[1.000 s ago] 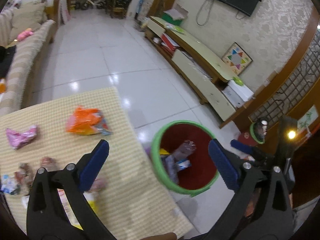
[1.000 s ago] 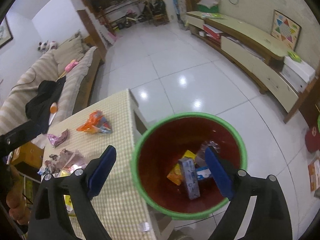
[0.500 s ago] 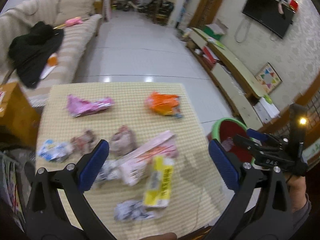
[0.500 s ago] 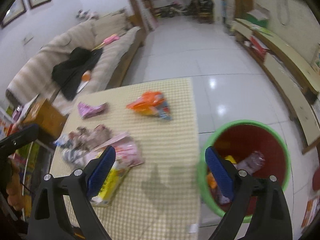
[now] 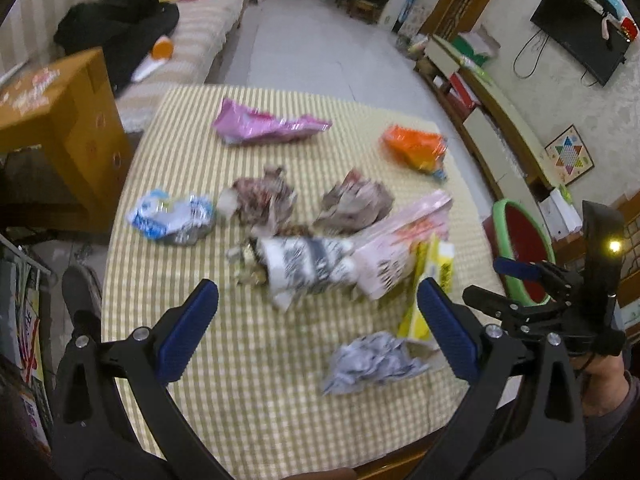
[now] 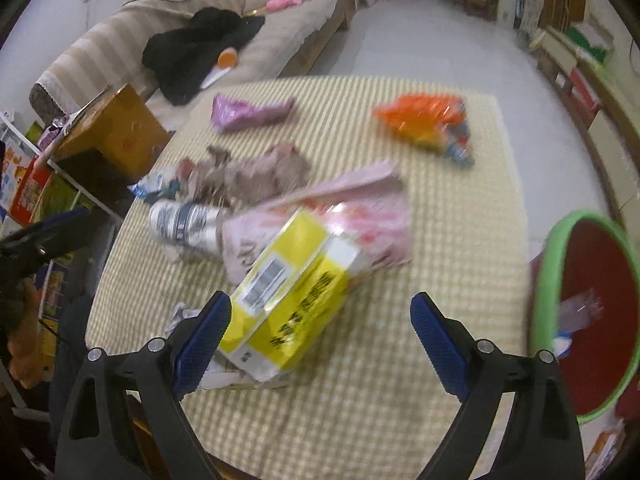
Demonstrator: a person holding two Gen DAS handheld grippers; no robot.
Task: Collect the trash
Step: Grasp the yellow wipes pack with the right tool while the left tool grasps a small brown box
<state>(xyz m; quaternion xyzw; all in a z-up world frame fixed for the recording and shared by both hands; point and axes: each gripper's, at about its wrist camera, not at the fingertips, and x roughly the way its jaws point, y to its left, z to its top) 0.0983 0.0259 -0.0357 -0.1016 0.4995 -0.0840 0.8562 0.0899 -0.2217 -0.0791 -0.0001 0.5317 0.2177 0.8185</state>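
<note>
Trash litters the counter (image 6: 460, 280); nearest is the yellow packet (image 6: 288, 292), just ahead of our right tongs (image 6: 320, 336) (both tongs gape empty), long axis slanting up-right; left tongs (image 5: 316, 328) hover farther back, bin (image 6: 548, 280) right.

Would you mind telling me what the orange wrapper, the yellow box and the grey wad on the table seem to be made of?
Orange wrapper: glossy plastic film, judging by its bright glints and creases.
Yellow box: probably printed cardboard, flat-sided with folded edges and a barcode label.
Grey wad: likely crumpled paper, matte and full of sharp folds, though blur leaves this uncertain.
</note>
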